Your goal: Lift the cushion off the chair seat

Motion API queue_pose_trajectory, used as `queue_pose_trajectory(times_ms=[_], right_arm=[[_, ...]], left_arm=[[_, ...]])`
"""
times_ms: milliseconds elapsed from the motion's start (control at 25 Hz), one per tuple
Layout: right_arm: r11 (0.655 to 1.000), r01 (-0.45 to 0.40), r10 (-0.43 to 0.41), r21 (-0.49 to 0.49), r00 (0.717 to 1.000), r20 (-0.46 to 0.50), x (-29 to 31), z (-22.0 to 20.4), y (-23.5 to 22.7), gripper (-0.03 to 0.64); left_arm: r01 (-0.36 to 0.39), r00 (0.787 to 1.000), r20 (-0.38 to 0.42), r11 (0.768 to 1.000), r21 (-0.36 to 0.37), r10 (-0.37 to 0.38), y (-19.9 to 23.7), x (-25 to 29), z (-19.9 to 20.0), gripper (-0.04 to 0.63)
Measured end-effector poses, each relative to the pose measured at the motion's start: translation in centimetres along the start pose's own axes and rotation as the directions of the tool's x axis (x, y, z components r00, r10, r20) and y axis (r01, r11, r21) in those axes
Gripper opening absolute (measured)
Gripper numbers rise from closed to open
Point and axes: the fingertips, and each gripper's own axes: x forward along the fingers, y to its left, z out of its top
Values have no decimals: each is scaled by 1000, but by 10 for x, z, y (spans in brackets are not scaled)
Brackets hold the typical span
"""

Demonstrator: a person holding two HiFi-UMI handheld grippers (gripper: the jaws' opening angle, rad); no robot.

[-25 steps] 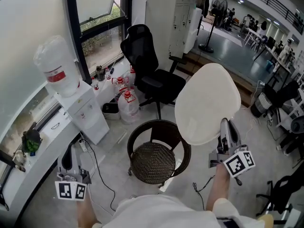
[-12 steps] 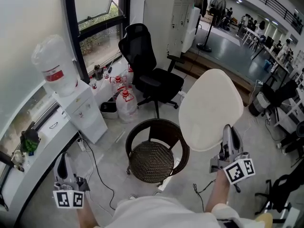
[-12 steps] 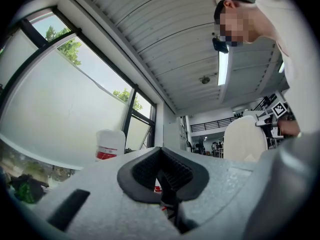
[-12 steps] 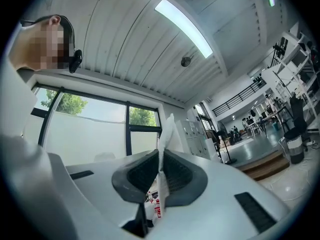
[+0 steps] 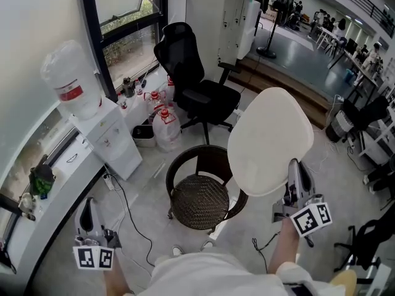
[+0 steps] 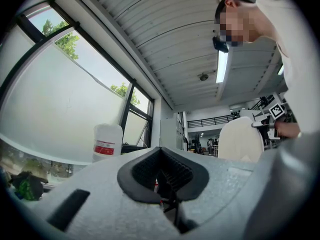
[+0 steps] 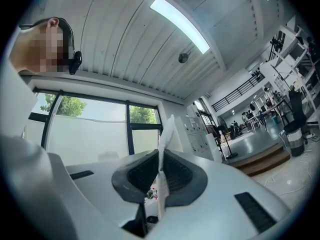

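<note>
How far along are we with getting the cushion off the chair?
Done: the cushion is clear of the wicker chair, whose seat shows bare. In hand: the right gripper is shut on the cushion's lower edge, holding it up beside the chair; the left gripper is shut and empty. Left: nothing of the lift itself.

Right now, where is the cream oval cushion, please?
Head view, right of centre: the cream oval cushion is held up in the right gripper, lifted clear of the round wicker chair to its left.

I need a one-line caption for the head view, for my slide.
The right gripper holds the cream cushion off the wicker chair; the left gripper hangs empty.
</note>
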Motion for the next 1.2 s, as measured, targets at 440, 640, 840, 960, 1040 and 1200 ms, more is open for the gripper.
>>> queue_pose_trajectory(times_ms=[440, 640, 840, 960, 1040, 1200], right_arm=[[1000, -9, 9, -14, 1000, -5, -3, 2, 8, 34], [999, -24, 23, -42, 1000, -21, 1, 0, 15, 34], [998, -42, 42, -41, 999, -21, 2, -4, 21, 34], [998, -56, 55, -38, 998, -22, 5, -6, 24, 34], [997, -61, 60, -37, 998, -26, 8, -7, 26, 34], [997, -70, 69, -36, 997, -23, 11, -6, 26, 34]], left_arm=[[9, 1000, -7, 1000, -5, -9, -3, -9, 1, 15], [5, 1000, -5, 1000, -8, -5, -2, -12, 2, 15], [-4, 1000, -1, 1000, -9, 4, 0, -17, 1, 15], [-7, 1000, -3, 1000, -8, 7, 1, -17, 0, 15], [-9, 1000, -3, 1000, -9, 9, 1, -16, 0, 15], [-8, 1000, 5, 1000, -10, 8, 0, -13, 1, 15]])
